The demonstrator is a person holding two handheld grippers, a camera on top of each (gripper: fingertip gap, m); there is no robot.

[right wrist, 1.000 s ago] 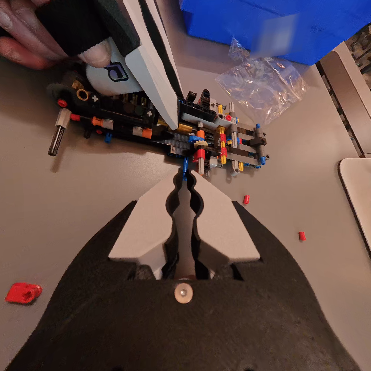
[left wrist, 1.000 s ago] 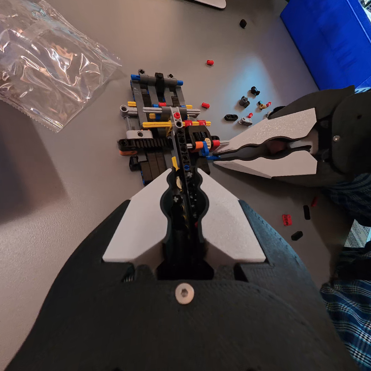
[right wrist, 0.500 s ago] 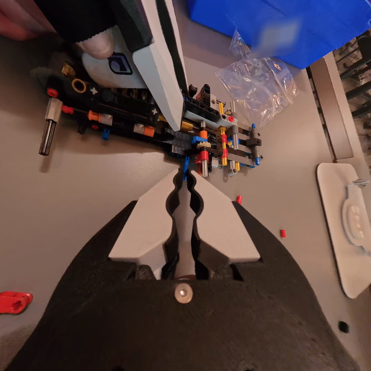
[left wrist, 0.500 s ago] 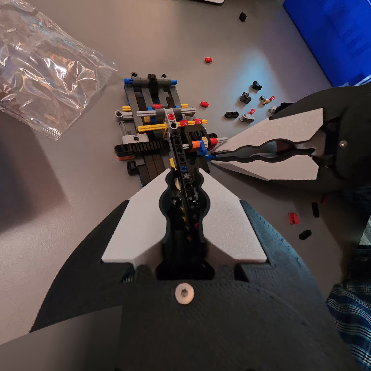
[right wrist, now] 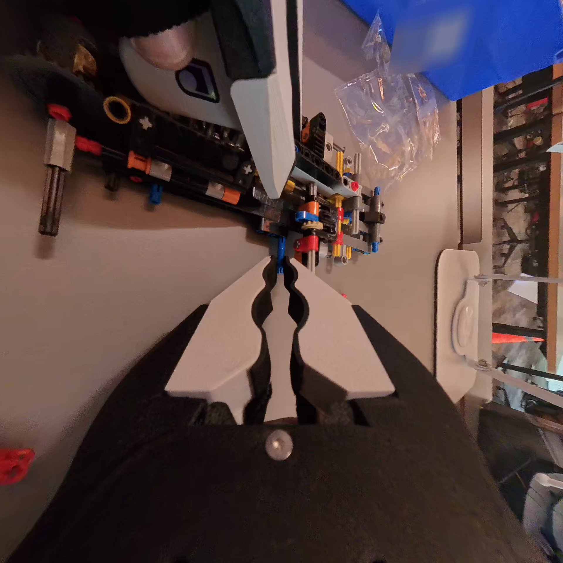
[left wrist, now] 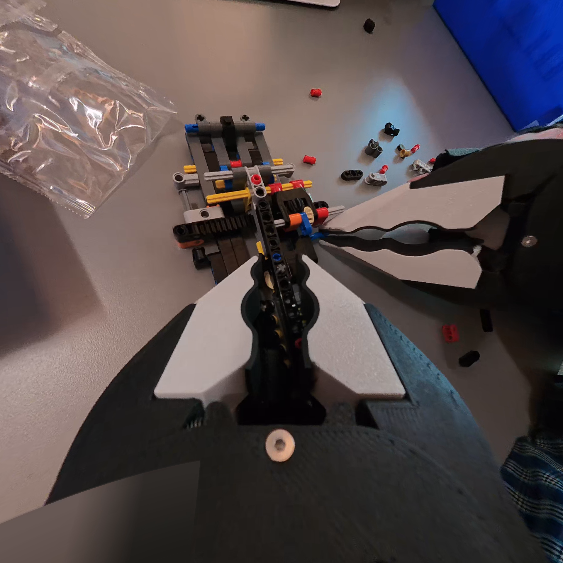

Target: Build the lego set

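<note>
The lego model (left wrist: 234,182), a frame of black, grey, yellow and red technic beams and axles, lies on the grey table. My left gripper (left wrist: 280,259) is shut on its long black beam section (left wrist: 274,243). It shows from the side in the right wrist view (right wrist: 274,170), pressing down on the lego model (right wrist: 329,210). My right gripper (right wrist: 277,262) is shut on a small blue pin (right wrist: 279,248) that sticks out of the model's side edge. In the left wrist view the right gripper (left wrist: 323,233) comes in from the right, tips at the blue pin (left wrist: 316,235).
A clear plastic bag (left wrist: 61,115) lies at the left. Loose small parts (left wrist: 374,164) are scattered right of the model, with a red piece (left wrist: 450,332) and black pins nearer. A blue box (left wrist: 511,54) stands at the far right. A red part (right wrist: 13,464) lies at the left.
The right wrist view has rotated and come closer to the model, with the blue pin still between the tips. The left gripper's hold on the beam is unchanged.
</note>
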